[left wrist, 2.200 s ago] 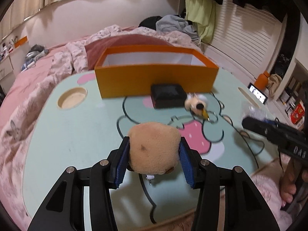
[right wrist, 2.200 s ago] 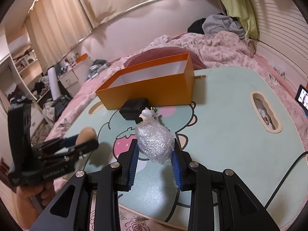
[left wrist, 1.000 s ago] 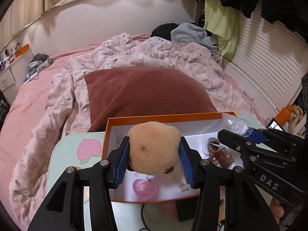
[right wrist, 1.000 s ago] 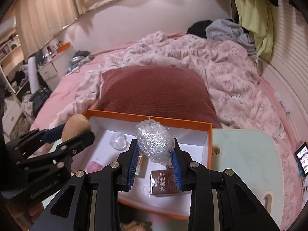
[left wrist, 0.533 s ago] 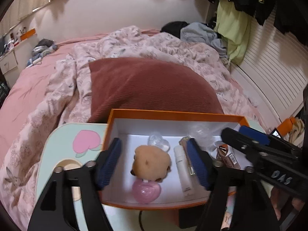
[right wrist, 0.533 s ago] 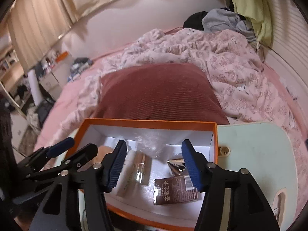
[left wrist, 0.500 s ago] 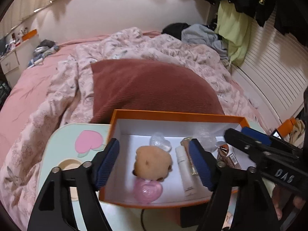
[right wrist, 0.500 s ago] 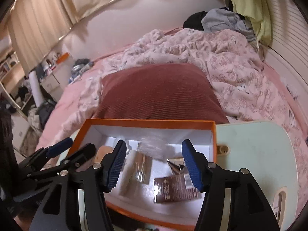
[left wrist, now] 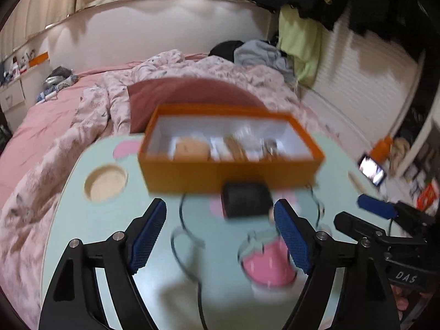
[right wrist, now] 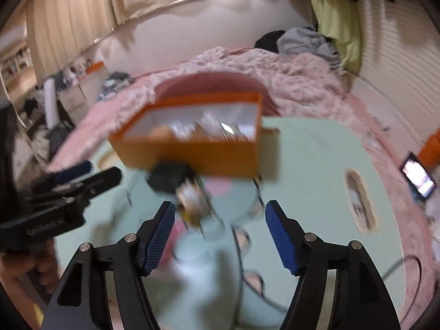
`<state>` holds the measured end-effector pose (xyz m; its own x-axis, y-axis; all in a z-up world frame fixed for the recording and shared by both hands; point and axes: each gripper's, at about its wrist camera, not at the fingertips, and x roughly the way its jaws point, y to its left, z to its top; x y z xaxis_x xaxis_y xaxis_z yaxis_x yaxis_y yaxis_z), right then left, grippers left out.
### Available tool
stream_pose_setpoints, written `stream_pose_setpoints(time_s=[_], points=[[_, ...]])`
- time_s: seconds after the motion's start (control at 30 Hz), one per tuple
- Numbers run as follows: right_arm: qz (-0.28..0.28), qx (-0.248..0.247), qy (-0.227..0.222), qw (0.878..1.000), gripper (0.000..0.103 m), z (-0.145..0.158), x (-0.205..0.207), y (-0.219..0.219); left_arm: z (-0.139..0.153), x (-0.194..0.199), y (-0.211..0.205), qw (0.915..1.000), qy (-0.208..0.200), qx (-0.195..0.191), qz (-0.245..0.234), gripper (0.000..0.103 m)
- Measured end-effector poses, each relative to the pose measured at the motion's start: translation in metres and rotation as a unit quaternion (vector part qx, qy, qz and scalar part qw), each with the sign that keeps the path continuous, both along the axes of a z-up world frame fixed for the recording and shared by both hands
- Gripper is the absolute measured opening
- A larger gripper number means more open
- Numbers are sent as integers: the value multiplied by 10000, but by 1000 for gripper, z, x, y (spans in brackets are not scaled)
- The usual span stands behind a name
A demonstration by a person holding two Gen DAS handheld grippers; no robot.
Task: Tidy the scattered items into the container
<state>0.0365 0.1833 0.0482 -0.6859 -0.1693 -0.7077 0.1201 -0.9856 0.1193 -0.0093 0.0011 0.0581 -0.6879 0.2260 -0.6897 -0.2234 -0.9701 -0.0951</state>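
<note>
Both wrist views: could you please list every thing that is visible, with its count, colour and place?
orange box: one, orange outside and white inside, at the far side of the table, holding several blurred items
round plush: one, tan, inside the box at its left part
black case: one, black, on the table just in front of the box
small figure: one, pale with yellow, blurred, on the table by the black case
table: one, mint green with cartoon print, in front of the bed
pillow: one, dark red, behind the box
phone: one, lit screen, far right
left hand-held gripper: one, black, blue pads, jaws opening, nothing between
right hand-held gripper: one, same colours, jaws opening, nothing between
</note>
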Motion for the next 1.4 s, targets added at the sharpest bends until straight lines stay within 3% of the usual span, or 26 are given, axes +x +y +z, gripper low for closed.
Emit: stream_pose_setpoints(time_s=[0.13,0.2,0.3,0.57,0.67,0.87,1.4], points=[[-14,253,-132,9996,69,-13,13,-4,-17,26,11,9989,42,-449,90,81],[-97,403,-107,9991,78,-14,12,-5,-25,30,11,9981,31,-586,201,81],[-91,464,-253,9986,79,-22,12,-6,-36,31,10,9970,-143,-672,345,81],[-64,559,-694,9960,82,-36,6,-11,-56,26,2,9968,-539,-412,428,87],[-23,609,-756,9953,90,-37,6,-12,-59,24,5,9965,-601,-444,371,103],[48,684,-852,9940,99,-40,3,-15,-59,24,6,9965,-608,-441,357,103],[63,677,-878,9938,102,-41,2,-15,-59,24,5,9966,-604,-439,356,103]])
